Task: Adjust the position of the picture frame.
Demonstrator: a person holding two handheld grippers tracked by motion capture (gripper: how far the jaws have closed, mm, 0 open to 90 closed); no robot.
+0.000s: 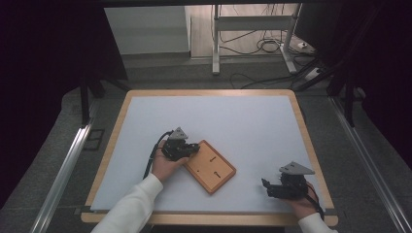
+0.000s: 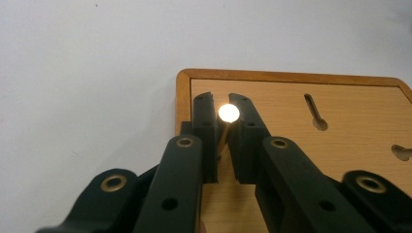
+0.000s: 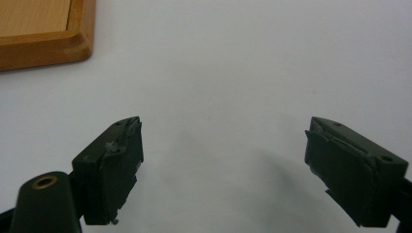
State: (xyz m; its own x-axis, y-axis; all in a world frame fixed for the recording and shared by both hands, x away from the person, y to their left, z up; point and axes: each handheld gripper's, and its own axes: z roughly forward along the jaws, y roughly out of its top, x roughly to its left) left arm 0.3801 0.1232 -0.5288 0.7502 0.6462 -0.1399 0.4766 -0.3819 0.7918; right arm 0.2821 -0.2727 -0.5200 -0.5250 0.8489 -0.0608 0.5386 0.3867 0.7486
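Dim room, grey carpet floor (image 1: 58, 121), a white-topped table (image 1: 233, 121) with wood edging, a metal desk frame (image 1: 252, 36) behind it (cables (image 1: 252, 46) tangled underneath), dark curtains on the sides.

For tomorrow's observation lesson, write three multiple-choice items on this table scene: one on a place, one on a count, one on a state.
1. Where is the left gripper?
A. over the wooden board's corner
B. beyond the table's far edge
C. beside the right gripper

2. How many slots show in the wooden board?
A. none
B. two
C. five

3. How do the right gripper's jaws stand?
A. closed on the board
B. wide apart, nothing between them
C. closed on a pin

Answers: 1 A, its jaws sit above the board's corner. 2 B, two dark slots mark the wood. 3 B, bare white table shows between them.
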